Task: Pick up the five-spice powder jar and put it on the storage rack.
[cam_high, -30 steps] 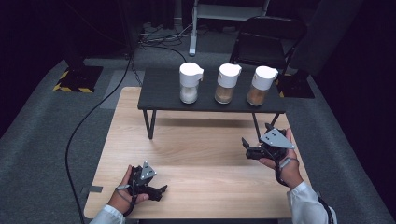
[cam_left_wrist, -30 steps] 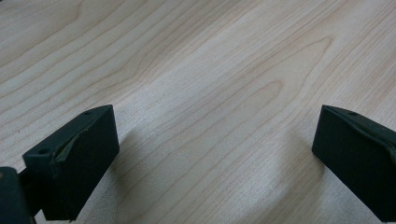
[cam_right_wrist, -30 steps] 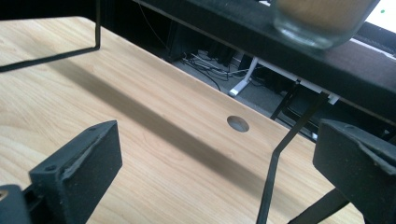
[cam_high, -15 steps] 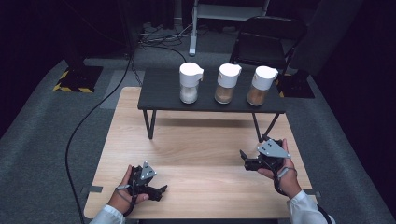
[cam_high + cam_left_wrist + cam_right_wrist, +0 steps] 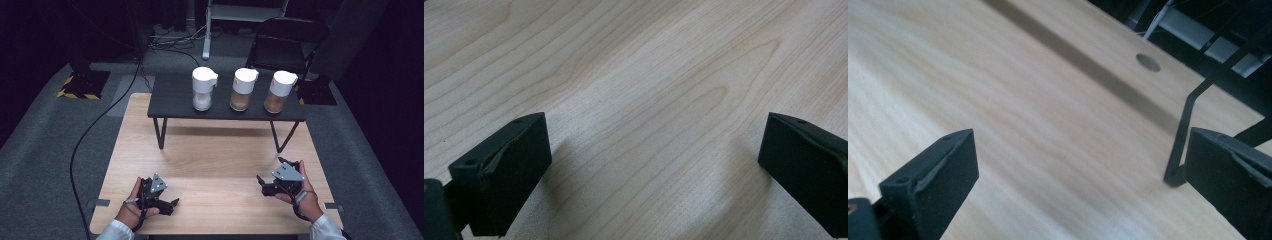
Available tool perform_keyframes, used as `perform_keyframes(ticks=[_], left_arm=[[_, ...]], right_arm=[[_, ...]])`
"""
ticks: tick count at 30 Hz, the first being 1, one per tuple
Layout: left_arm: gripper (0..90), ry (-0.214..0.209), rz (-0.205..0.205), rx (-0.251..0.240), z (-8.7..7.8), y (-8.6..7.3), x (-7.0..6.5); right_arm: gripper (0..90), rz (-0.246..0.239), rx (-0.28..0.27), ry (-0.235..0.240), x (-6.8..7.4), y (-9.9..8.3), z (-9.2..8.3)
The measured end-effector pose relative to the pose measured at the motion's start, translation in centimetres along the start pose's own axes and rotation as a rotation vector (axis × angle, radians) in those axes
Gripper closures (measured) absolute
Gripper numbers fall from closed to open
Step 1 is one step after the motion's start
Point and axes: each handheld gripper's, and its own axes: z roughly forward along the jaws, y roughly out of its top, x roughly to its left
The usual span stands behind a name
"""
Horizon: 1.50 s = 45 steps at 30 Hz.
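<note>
Three clear jars with white lids stand in a row on a small black raised table (image 5: 175, 97). The left jar (image 5: 203, 89) holds white grains, the middle jar (image 5: 243, 89) tan grains, the right jar (image 5: 279, 91) brown grains. My left gripper (image 5: 172, 204) rests near the wooden table's front left, open, its jaws wide apart over bare wood (image 5: 649, 125). My right gripper (image 5: 261, 181) sits low at the front right, open too, pointing left, with nothing between its jaws.
The light wooden table (image 5: 215, 165) carries the black table on thin metal legs (image 5: 161, 132); one leg's foot (image 5: 1175, 175) shows close in the right gripper view. A black chair (image 5: 285, 40) stands behind. A cable (image 5: 95, 125) runs over the grey floor at left.
My right gripper has come down and toward the front edge of the wooden table. The left gripper has stayed put.
</note>
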Motion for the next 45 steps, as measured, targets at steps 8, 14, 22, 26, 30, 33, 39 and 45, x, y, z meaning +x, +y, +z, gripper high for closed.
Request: perform_keyframes(ticks=[8, 14, 22, 26, 30, 33, 39, 45], left_arm=[[0.5, 0.0, 0.001, -0.001, 0.0, 0.0, 0.0], [0.5, 0.001, 0.001, 0.0, 0.0, 0.0, 0.0], [0.5, 0.0, 0.001, -0.001, 0.0, 0.0, 0.0], [0.5, 0.0, 0.001, 0.001, 0.0, 0.0, 0.0], [0.5, 0.0, 0.002, 0.001, 0.0, 0.0, 0.0], [0.5, 0.0, 0.002, 0.001, 0.0, 0.0, 0.0], [0.5, 0.0, 0.002, 0.001, 0.0, 0.0, 0.0], [0.5, 0.0, 0.002, 0.001, 0.0, 0.0, 0.0]], right_arm=[[0.9, -0.01, 0.053, 0.027, 0.3, -1.2, 0.2], [0.9, -0.003, 0.083, 0.037, 0.2, -1.9, 0.3], [0.9, 0.034, 0.12, 0.059, -0.4, -2.9, 0.4], [0.9, 0.055, 0.134, 0.063, -0.9, -3.6, 0.4], [0.9, 0.089, 0.163, 0.082, -1.6, -4.1, 0.4], [0.9, 0.116, 0.168, 0.098, -2.2, -4.4, 0.3], [0.7, 0.207, 0.184, 0.15, -3.7, -4.9, 0.5], [0.3, 0.293, 0.221, 0.186, -5.5, -5.2, 0.7]])
